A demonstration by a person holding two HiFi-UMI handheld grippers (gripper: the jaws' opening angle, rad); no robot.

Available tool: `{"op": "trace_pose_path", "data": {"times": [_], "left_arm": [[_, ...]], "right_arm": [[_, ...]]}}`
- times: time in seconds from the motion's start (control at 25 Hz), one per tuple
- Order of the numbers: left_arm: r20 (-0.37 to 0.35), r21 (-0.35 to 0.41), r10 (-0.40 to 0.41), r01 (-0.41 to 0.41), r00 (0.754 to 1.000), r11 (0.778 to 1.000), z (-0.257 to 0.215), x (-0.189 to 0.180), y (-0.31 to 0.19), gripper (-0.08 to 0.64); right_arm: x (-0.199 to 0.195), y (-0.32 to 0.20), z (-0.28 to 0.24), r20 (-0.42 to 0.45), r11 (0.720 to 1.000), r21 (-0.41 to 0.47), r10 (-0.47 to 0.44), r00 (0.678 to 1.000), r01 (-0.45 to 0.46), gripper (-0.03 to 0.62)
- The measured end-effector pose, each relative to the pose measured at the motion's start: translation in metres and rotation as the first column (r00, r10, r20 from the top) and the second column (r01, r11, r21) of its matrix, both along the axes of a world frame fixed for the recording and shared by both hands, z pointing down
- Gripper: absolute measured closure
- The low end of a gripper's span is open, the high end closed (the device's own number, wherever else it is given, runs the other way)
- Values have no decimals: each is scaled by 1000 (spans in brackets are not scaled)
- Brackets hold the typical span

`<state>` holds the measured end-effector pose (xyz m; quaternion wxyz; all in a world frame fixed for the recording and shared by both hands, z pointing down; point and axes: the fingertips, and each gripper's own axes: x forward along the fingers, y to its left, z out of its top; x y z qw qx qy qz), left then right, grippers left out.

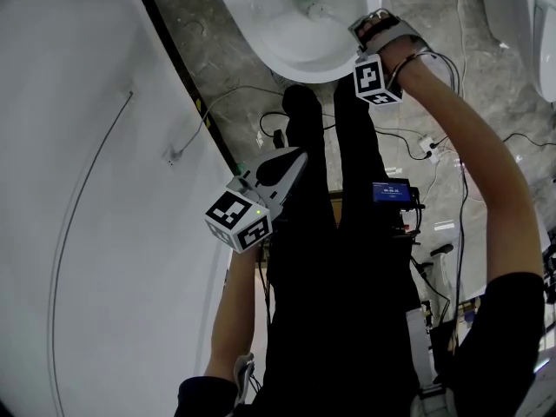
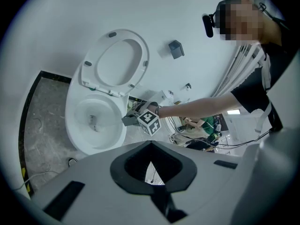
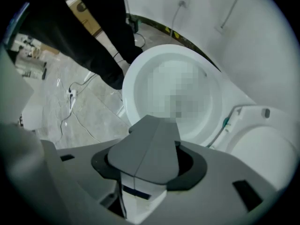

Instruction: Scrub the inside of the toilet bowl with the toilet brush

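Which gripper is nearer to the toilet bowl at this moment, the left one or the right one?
Right. The right gripper is at the rim of the toilet bowl. The left gripper is well back from it, beside the person's legs.

Right arm (image 1: 486, 163) reaches forward, right claw (image 1: 365, 29) clamped on the toilet brush (image 1: 318, 11); left claw (image 1: 294, 162) closed, held low.

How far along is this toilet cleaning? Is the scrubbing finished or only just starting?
Done: the seat is up and the toilet brush is down in the toilet bowl. In hand: the right tool sits at the rim, shut, seemingly on the brush's handle; the left tool hangs aside, shut and empty. Left: the scrubbing itself; the pictures can't show how much of the bowl is clean.
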<state>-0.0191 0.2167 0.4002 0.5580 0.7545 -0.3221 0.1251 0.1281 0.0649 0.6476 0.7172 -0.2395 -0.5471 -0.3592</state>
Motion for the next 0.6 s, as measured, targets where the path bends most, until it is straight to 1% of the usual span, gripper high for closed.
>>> {"op": "trace_pose_path", "data": {"times": [0.08, 0.2, 0.32, 0.48, 0.56, 0.6], "left_arm": [[1, 7, 2, -2, 1000, 1000, -2, 0, 0, 551], [-1, 18, 6, -6, 1000, 1000, -4, 2, -4, 551], [-2, 26, 9, -9, 1000, 1000, -6, 4, -6, 552], [-1, 33, 14, -13, 1000, 999, -8, 6, -6, 552], [1, 37, 14, -14, 1000, 999, -9, 6, -6, 552], [2, 39, 14, -14, 1000, 999, -10, 6, -6, 552]], "right_arm": [[2, 10, -1, 8, 996, 1, -85, 996, 85, 367], [11, 28, -4, 45, 987, -8, -157, 987, 158, 359], [24, 44, -6, 83, 974, 8, -226, 971, 226, 359], [41, 50, -21, 103, 962, 46, -273, 957, 269, 359], [53, 45, -24, 85, 959, 100, -272, 958, 264, 359], [60, 39, -26, 73, 960, 131, -257, 964, 247, 359]]}}
